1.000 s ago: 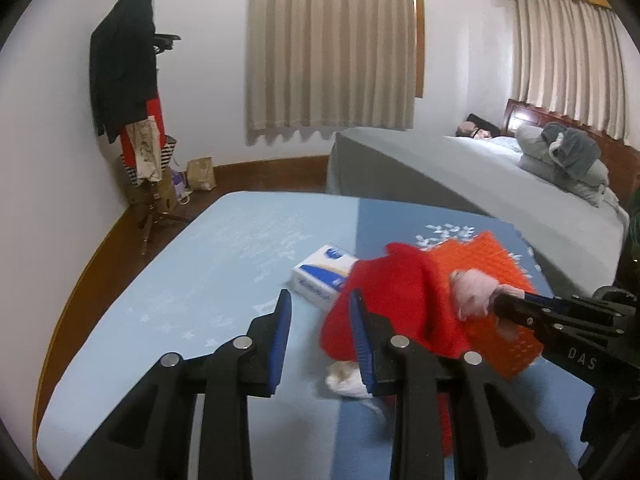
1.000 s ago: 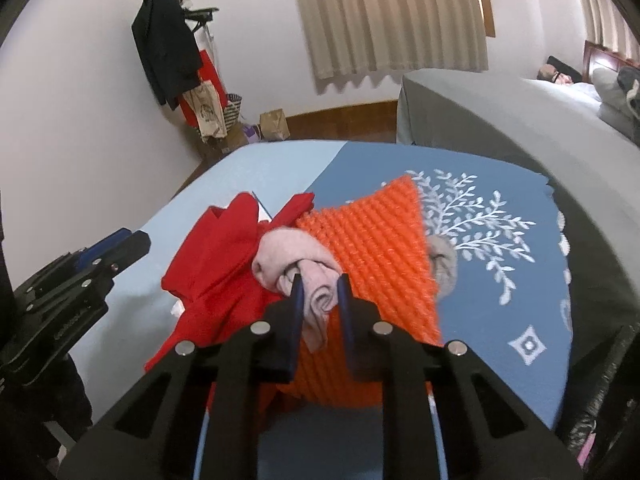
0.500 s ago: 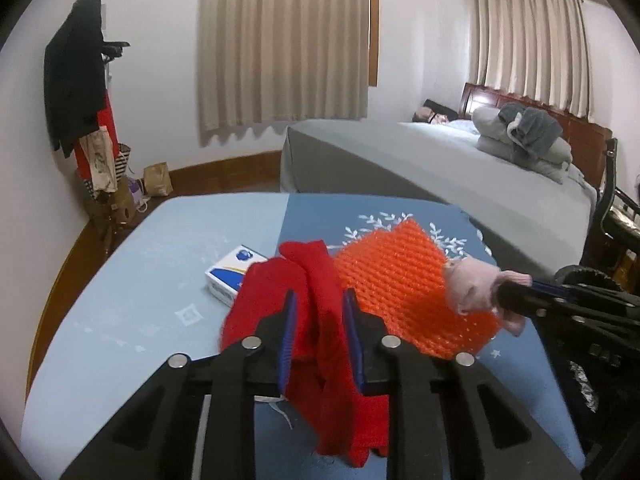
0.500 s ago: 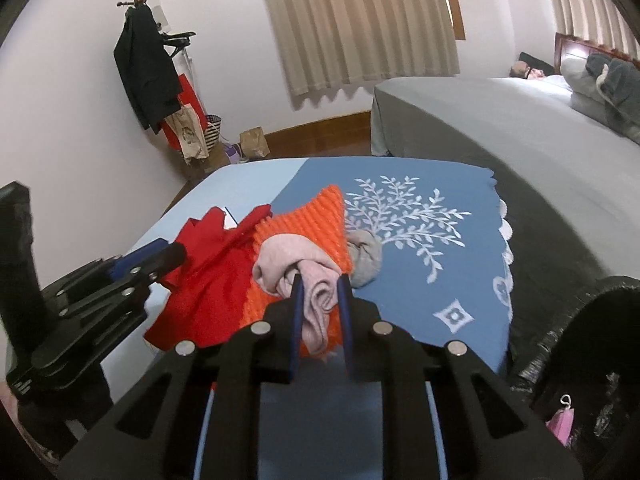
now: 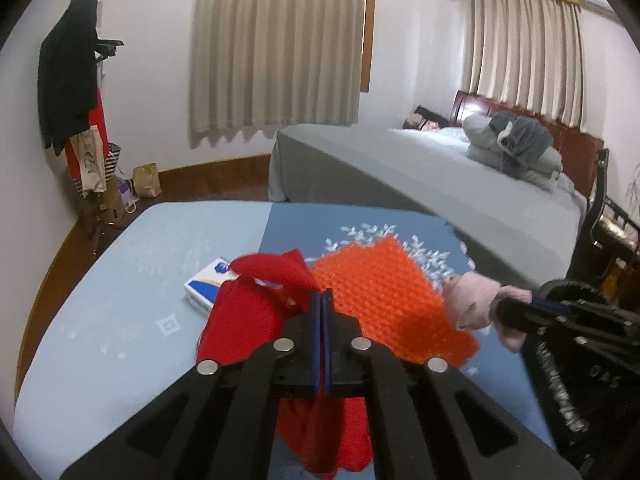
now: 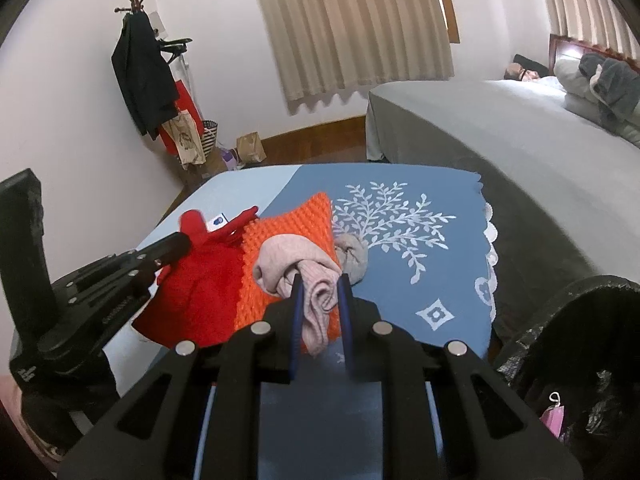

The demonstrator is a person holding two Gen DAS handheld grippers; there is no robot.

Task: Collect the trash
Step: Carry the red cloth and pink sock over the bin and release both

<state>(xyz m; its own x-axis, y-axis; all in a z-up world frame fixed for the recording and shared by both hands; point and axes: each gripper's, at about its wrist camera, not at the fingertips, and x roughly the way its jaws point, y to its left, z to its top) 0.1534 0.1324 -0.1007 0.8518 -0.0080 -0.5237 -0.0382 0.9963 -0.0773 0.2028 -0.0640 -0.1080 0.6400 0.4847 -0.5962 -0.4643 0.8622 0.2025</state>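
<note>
Left gripper (image 5: 322, 300) pinches red cloth (image 5: 244, 320) (frame centre); right gripper (image 6: 320, 292) clamps pink cloth (image 6: 296, 268) between narrow fingers.

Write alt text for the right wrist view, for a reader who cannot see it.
The right gripper is shut on a bunched pink cloth above a blue tablecloth. Beside it the left gripper pinches a red cloth next to an orange knitted piece. A black trash bag gapes at lower right; a bed lies behind.
</note>
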